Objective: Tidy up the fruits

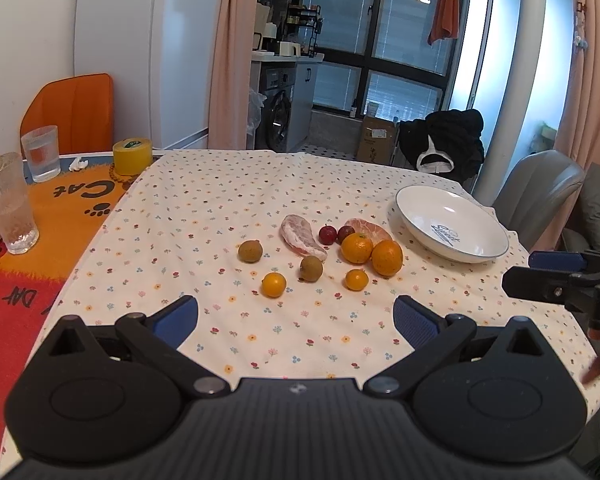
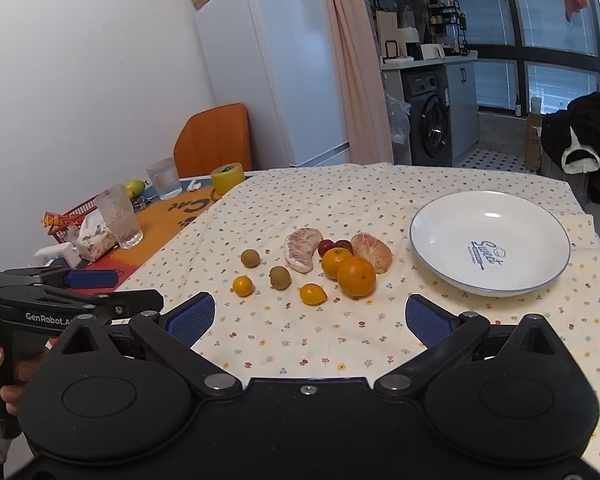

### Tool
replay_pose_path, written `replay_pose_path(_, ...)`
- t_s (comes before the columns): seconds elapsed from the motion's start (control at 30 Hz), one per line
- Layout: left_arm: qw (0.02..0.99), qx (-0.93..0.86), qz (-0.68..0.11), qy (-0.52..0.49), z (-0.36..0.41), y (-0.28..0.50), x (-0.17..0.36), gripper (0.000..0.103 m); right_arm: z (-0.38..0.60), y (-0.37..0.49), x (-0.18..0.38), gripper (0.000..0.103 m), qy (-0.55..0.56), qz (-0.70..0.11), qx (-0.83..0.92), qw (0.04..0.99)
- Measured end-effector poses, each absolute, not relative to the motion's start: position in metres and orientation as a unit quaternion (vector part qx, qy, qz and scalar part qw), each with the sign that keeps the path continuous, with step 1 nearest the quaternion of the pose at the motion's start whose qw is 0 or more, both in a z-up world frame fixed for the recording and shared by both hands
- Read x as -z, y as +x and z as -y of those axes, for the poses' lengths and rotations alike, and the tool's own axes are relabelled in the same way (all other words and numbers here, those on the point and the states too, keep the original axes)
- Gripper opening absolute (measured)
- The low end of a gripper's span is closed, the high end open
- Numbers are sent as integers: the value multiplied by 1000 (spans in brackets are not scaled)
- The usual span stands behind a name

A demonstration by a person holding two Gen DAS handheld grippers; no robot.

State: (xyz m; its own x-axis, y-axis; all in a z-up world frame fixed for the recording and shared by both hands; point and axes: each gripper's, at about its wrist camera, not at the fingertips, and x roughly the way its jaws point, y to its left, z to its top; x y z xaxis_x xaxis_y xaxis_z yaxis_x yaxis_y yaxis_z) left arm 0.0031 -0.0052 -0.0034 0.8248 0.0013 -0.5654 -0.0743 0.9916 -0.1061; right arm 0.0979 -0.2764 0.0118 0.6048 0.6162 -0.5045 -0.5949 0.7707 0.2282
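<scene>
Both the left tool (image 1: pixel 296 316) and the right tool (image 2: pixel 310 316) stand wide and empty above the table (image 1: pixel 300 344). The fruits (image 2: pixel 312 264) lie in a tight cluster beside the empty plate (image 2: pixel 440 224). The round oranges (image 2: pixel 356 276) touch each other, so a pinch on one may push its neighbour and make it roll away.

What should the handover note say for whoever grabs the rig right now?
Left gripper: open, empty, hovering short of the fruit.
Right gripper: open, empty, likewise.
Plate: empty, right of the fruit.
On the tablecloth: two oranges, two pomelo segments, two red fruits, two brown fruits, two small yellow-orange fruits.
Done: nothing moved.
Left: presumably all fruit goes onto the plate.
</scene>
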Motion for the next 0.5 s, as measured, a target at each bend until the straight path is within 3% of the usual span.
replay_pose_path(0.5, 953, -28, -295, -60, 0, 27, 10, 103, 267, 120, 7, 103, 20, -311, -354, 881)
